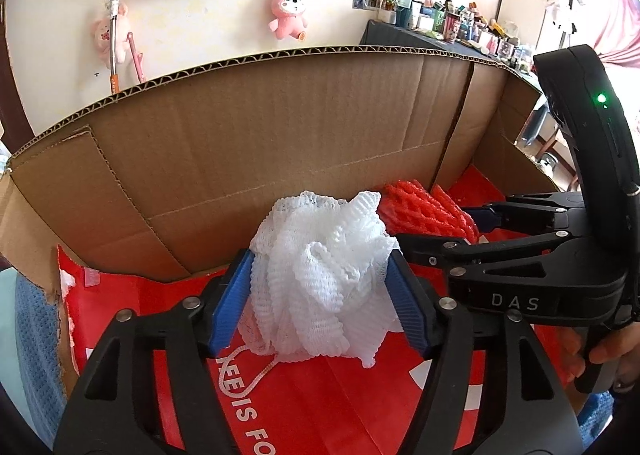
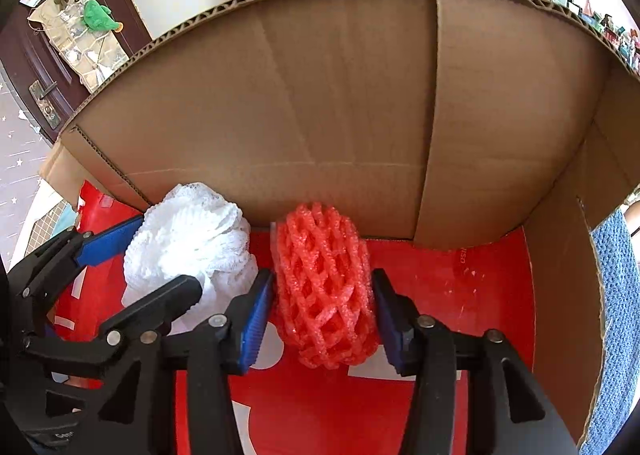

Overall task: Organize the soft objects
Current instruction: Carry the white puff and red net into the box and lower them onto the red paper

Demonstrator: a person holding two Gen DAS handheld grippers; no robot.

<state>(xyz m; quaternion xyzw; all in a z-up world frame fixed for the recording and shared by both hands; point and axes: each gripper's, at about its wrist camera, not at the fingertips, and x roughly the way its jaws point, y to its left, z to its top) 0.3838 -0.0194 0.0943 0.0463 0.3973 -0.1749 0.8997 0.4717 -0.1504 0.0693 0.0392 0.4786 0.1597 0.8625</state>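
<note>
We saw the cardboard box (image 2: 340,95), red-floored, taking both soft things; the white mesh bundle (image 1: 320,287) sat on its floor between the left gripper (image 1: 320,303) pads, which touched its sides loosely; beside it the red foam net (image 2: 326,287) rested between the right gripper (image 2: 320,315), jaws half parted, pads barely touching; we judged this the release step; next, both should lift clear without snagging mesh.

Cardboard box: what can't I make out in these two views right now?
- Left wrist view: the white mesh puff hides the box floor behind it and most of the red foam net.
- Right wrist view: the left gripper covers the puff's near side.
- Both views: floor print cut off by the bottom edge.
</note>
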